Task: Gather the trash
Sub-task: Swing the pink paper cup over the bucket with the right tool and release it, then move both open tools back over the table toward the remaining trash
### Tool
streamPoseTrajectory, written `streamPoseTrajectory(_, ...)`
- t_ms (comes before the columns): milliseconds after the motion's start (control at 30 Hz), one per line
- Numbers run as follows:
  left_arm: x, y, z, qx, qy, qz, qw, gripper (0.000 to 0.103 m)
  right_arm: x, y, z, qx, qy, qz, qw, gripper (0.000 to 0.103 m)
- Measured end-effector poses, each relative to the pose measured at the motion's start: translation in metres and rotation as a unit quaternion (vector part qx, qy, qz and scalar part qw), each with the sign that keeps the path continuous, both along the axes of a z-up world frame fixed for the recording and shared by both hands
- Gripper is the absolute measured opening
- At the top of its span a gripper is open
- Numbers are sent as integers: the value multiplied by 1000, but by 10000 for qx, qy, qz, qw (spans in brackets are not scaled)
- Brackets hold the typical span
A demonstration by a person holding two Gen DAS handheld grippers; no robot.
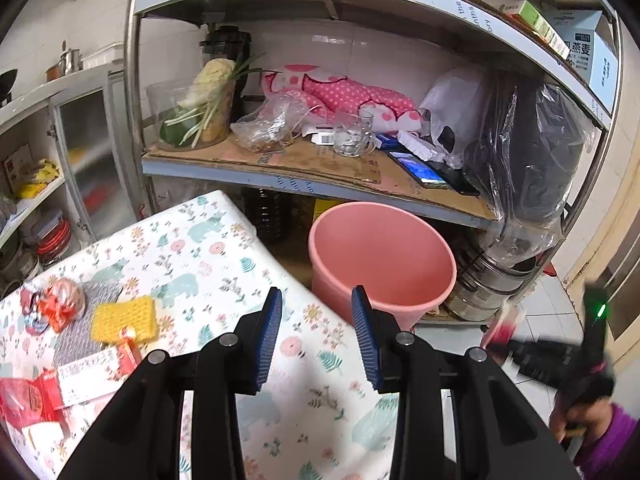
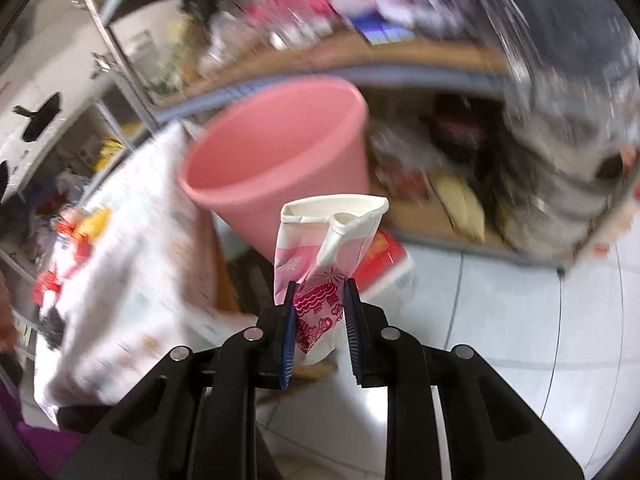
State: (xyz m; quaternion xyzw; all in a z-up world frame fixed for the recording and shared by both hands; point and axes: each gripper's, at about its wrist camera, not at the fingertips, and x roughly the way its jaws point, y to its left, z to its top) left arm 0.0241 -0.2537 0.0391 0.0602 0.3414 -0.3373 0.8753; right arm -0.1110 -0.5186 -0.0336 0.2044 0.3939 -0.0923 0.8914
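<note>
The right wrist view was heavily smeared, so that the shelf contents behind the pink bucket [image 2: 280, 152] could not be made out. A crushed paper cup [image 2: 324, 248], white with a pink and red printed pattern, was gripped between the closed pads of the right gripper [image 2: 320, 304]; its lower end was hidden between the fingers. The cup was held in front of the bucket, over the tiled floor.

In the left wrist view the left gripper [image 1: 316, 320] was seen with its jaws apart and nothing between them, above the flower-patterned tablecloth [image 1: 200, 248]. The right gripper appeared there only as a blurred dark shape at the right edge, held by a hand [image 1: 580, 412] in a purple sleeve. Red wrappers [image 1: 28, 396], a yellow sponge [image 1: 124, 316] and a printed slip [image 1: 88, 372] lay on the cloth at the left; their lettering was too small to read. On the box [image 1: 584, 48] on the upper shelf, cut off by the shelf rail, Chinese characters were visible.
</note>
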Motion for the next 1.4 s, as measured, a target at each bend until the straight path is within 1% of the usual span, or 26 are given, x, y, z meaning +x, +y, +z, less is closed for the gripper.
streamPoseTrajectory(133,-2,21,-3,-79,77,143,9998,35,32,10,23,-292,-296,211,9989,23)
streamPoseTrajectory(267,-2,39,-8,-84,129,282,9995,35,68,23,28,-474,-340,348,9977,23)
streamPoseTrajectory(333,-2,47,-9,-96,153,366,9992,35,88,25,24,-554,-301,357,9974,23)
streamPoseTrajectory(400,-2,56,-12,-112,196,465,9987,35,104,25,15,-569,-251,360,9974,23)
streamPoseTrajectory(600,4,72,-21,-106,348,678,9970,35,134,25,-10,-613,23,310,9976,23)
streamPoseTrajectory(767,7,76,-27,-66,413,738,9964,35,145,27,-20,-697,166,189,9972,23)
streamPoseTrajectory(900,6,75,-30,-25,436,727,9964,36,148,21,-28,-552,294,114,9980,25)
streamPoseTrajectory(933,6,74,-30,-24,441,719,9964,36,147,20,-28,-530,292,97,9981,30)
streamPoseTrajectory(967,5,73,-30,-24,443,716,9964,37,146,18,-29,-506,269,84,9983,36)
streamPoseTrajectory(1133,3,72,-30,-20,427,706,9966,41,140,21,-23,-526,183,108,9984,37)
streamPoseTrajectory(1333,1,73,-33,4,456,775,9960,43,130,46,-6,-491,-87,385,9980,38)
streamPoseTrajectory(1400,0,75,-33,19,450,795,9958,44,127,58,0,-472,-181,506,9974,43)
